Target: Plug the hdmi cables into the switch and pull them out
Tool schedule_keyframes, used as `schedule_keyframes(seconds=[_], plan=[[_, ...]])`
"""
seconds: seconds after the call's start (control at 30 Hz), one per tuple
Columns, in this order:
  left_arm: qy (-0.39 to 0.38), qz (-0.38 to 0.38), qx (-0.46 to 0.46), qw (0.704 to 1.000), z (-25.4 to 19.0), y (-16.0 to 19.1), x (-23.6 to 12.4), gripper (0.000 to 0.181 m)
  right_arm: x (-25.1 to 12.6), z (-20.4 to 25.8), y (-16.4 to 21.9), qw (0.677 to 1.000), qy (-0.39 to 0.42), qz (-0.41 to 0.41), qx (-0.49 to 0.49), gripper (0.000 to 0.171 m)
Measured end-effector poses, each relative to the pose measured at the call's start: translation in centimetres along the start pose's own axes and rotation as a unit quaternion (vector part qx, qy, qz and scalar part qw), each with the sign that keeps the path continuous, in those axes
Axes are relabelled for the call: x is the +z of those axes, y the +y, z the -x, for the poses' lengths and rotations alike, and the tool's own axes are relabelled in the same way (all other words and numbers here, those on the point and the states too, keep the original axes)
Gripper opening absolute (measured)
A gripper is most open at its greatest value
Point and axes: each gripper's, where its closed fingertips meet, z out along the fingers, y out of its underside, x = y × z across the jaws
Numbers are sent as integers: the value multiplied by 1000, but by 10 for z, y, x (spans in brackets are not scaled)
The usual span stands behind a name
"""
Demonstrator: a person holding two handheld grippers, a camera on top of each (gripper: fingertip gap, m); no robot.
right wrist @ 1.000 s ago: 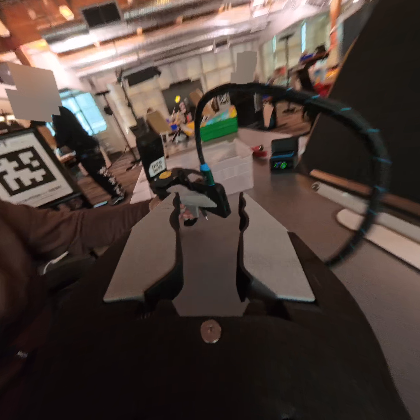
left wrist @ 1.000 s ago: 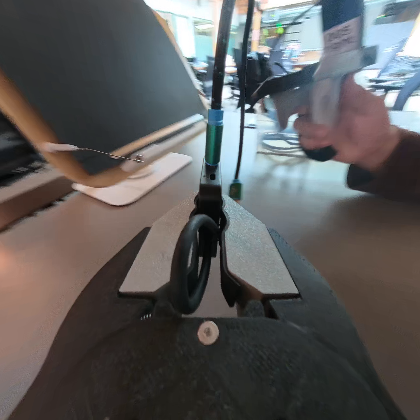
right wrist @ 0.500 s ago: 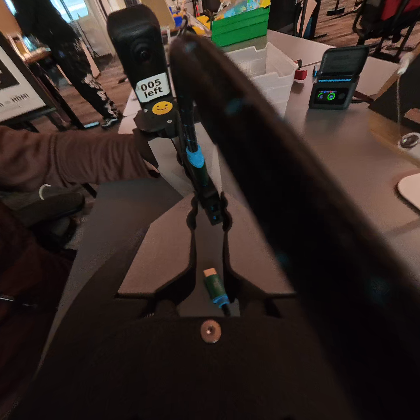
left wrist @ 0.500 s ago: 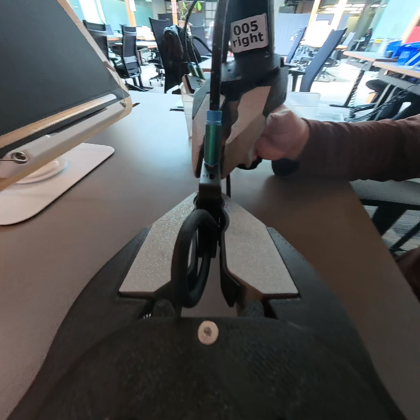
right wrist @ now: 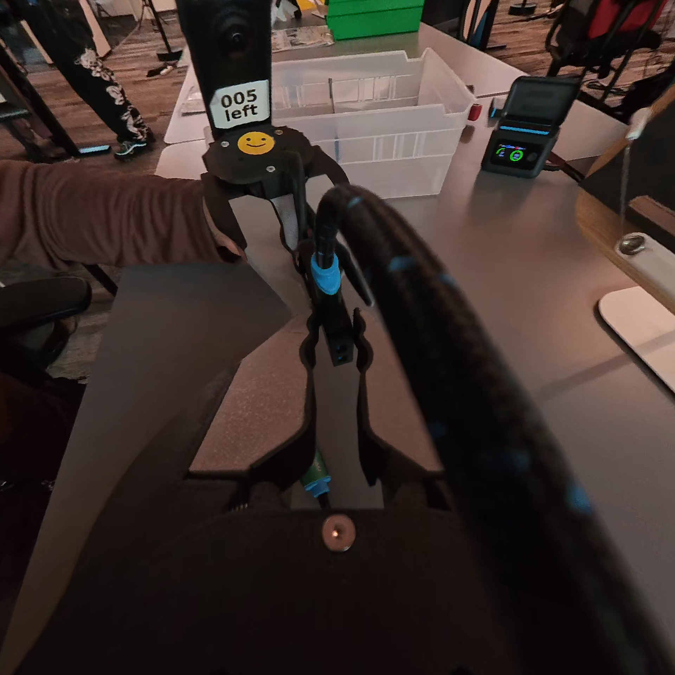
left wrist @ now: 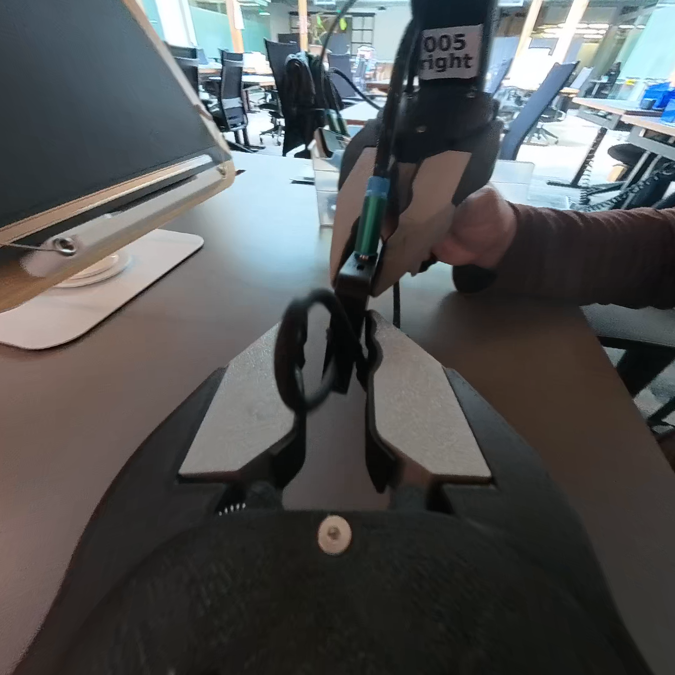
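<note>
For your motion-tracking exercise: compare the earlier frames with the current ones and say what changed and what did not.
The right gripper swung in from far off and closed around the switch. The left gripper kept its grip on the switch, with the green plug still inserted.

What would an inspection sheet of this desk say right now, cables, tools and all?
Surface: dark table, no spills seen.
Job's things: black switch with a green plug seated in it; a spare green plug lies on the table.
Clutter: clear bin, small lit device, monitor base.
Grippers: left gripper fingers hold the switch; right gripper fingers flank the seated plug, and I cannot tell whether they clamp it.
Cables: thick braided cable arcs overhead; short lead is looped at the switch.
Surroundings: office chairs, a standing person.
</note>
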Motion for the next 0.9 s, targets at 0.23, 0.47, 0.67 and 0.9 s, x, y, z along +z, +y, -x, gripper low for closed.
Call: schedule_keyframes(seconds=[0.23, 0.47, 0.67, 0.9], plan=[[-74, 16, 23, 997, 26, 5, -8, 21, -34, -36, -9, 995, 92, -34, 7, 14], [-147, 65, 65, 985, 49, 17, -15, 11, -96, -59, -30, 972, 223, -73, -10, 13], [-197, 97, 71, 973, 65, 25, -21, 3, -208, -47, -106, 945, 312, -84, -46, 13], [-193, 94, 68, 974, 64, 25, -21, 3, -312, -100, -59, 904, 375, 204, -24, 13]])
